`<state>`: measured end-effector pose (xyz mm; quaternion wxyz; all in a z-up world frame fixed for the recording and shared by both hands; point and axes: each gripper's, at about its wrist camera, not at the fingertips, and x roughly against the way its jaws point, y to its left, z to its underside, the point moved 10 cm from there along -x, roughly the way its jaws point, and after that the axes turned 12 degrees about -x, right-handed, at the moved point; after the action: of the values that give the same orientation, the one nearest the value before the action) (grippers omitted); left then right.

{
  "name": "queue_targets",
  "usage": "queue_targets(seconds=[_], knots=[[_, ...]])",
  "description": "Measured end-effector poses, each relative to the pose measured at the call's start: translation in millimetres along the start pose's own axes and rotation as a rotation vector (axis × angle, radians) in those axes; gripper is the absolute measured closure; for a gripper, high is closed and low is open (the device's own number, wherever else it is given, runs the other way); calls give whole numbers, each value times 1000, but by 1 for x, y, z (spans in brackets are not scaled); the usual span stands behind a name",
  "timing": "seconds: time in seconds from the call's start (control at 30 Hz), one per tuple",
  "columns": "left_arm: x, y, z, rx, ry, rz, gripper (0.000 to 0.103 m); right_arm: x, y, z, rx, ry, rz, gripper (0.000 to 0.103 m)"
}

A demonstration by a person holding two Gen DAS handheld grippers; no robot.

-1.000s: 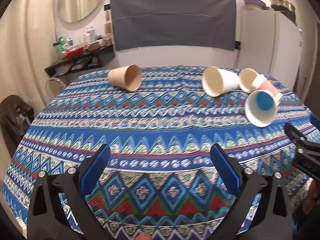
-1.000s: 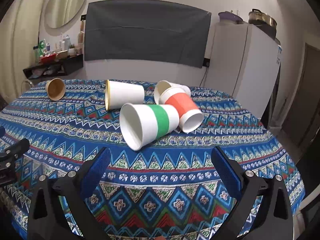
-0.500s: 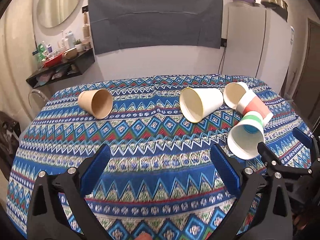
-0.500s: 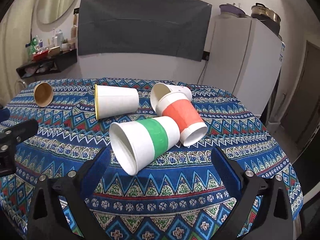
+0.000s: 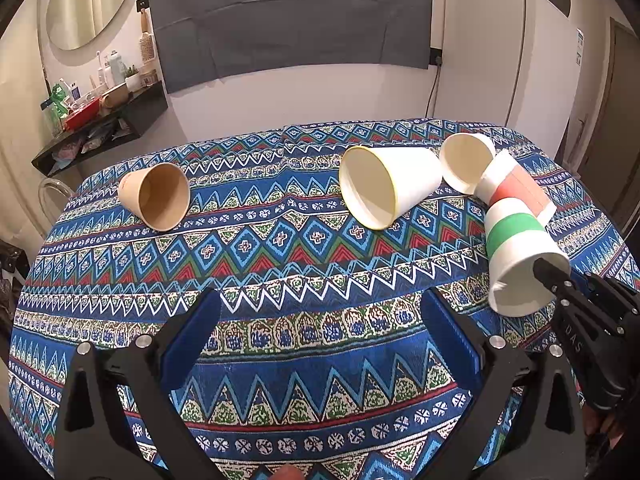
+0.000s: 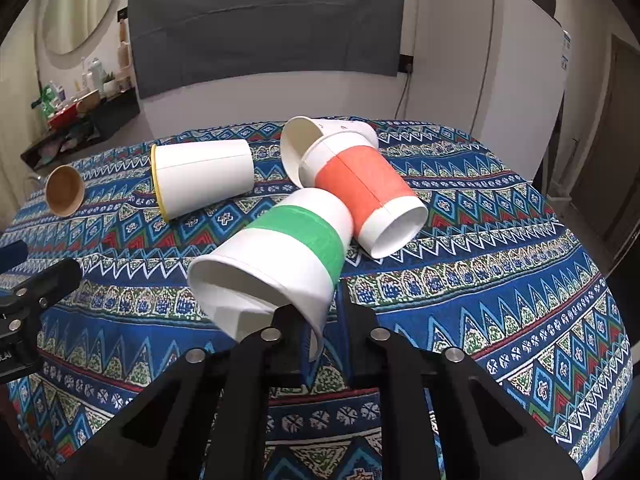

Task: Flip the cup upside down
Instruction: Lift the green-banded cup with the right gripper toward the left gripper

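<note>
While my right gripper (image 6: 316, 320) is clamped on the rim of the green-banded cup (image 6: 288, 248), one finger inside the mouth and one against the outer wall, my left gripper (image 5: 320, 332) hangs with its blue pads wide apart and nothing between them. I see the green-banded cup lying on its side on the patterned counter (image 6: 500, 280), mouth toward me. Its base touches the orange-banded cup (image 6: 360, 188), also tipped over, with a plain white cup (image 6: 308, 140) right behind that one. Left of the green-banded cup lies a yellow-rimmed white cup (image 6: 200, 180), and farther left, well apart, a brown paper cup (image 6: 64, 196).
</note>
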<state>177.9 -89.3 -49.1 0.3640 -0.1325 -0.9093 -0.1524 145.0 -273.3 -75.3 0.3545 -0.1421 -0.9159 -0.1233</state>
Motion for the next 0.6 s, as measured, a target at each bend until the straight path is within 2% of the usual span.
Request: queue_targets(seconds=[0.3, 0.6], knots=[[30, 8, 11, 27, -21, -10, 5, 29, 10, 8, 31, -4, -70, 98], [71, 22, 33, 51, -38, -45, 5, 64, 40, 30, 105, -12, -153, 98]])
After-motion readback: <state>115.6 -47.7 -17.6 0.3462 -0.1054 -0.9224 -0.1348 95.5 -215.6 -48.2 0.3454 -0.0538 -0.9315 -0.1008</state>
